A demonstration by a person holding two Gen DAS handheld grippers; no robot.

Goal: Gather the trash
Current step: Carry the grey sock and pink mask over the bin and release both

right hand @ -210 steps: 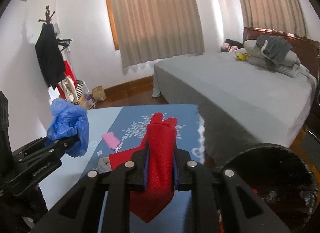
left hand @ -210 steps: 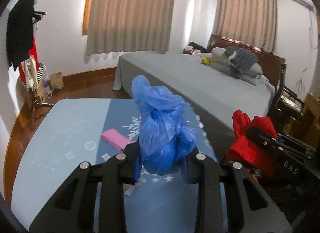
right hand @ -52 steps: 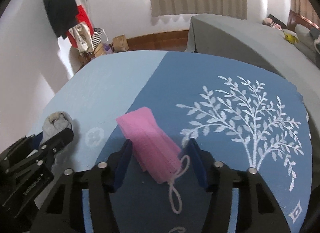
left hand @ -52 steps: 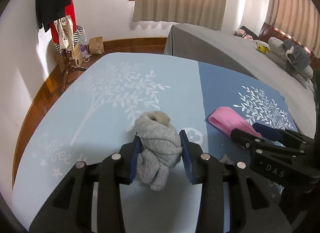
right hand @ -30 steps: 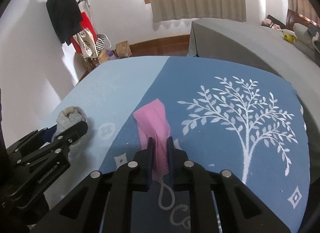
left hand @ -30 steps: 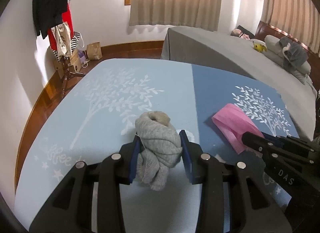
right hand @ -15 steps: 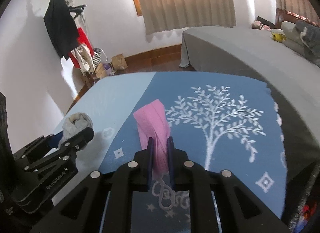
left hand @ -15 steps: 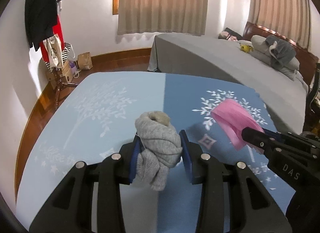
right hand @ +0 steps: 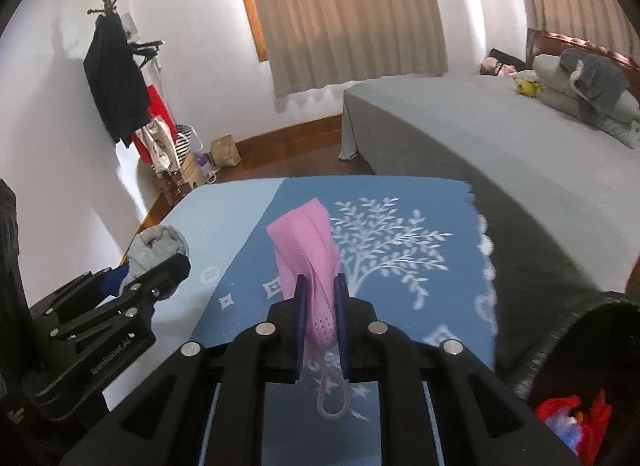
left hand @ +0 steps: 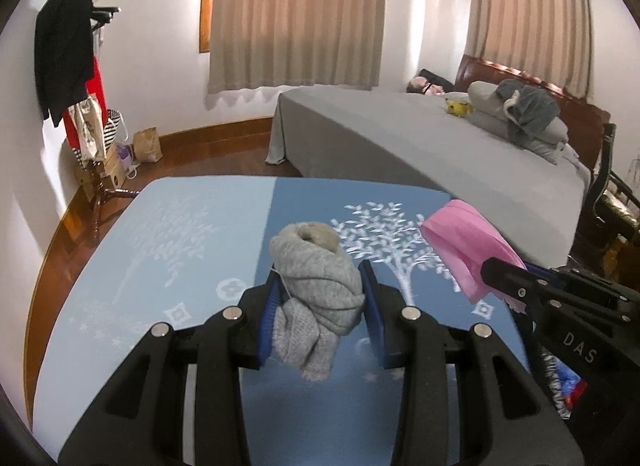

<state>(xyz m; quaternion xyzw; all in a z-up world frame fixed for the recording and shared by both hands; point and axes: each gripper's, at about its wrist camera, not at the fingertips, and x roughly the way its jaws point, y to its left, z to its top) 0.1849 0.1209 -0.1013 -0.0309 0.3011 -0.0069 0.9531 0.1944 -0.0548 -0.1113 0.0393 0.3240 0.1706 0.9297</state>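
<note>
Both pieces are now lifted off the desk (left hand: 168, 266): left tongs (left hand: 320, 302) grip the grey sock (left hand: 316, 278), right tongs (right hand: 320, 306) pinch the pink mask (right hand: 308, 242), seemingly bound for the bin (right hand: 580, 342) beside the desk's right edge.

The bin (right hand: 568, 350) is cut off at the right wrist picture's lower right corner, so only part of its dark rim and some red and blue scraps (right hand: 576, 422) inside show. The left gripper (left hand: 320, 298) hides the sock's (left hand: 316, 266) sides. The mask's (right hand: 308, 242) lower end sits hidden between the right gripper's (right hand: 320, 302) pads.
</note>
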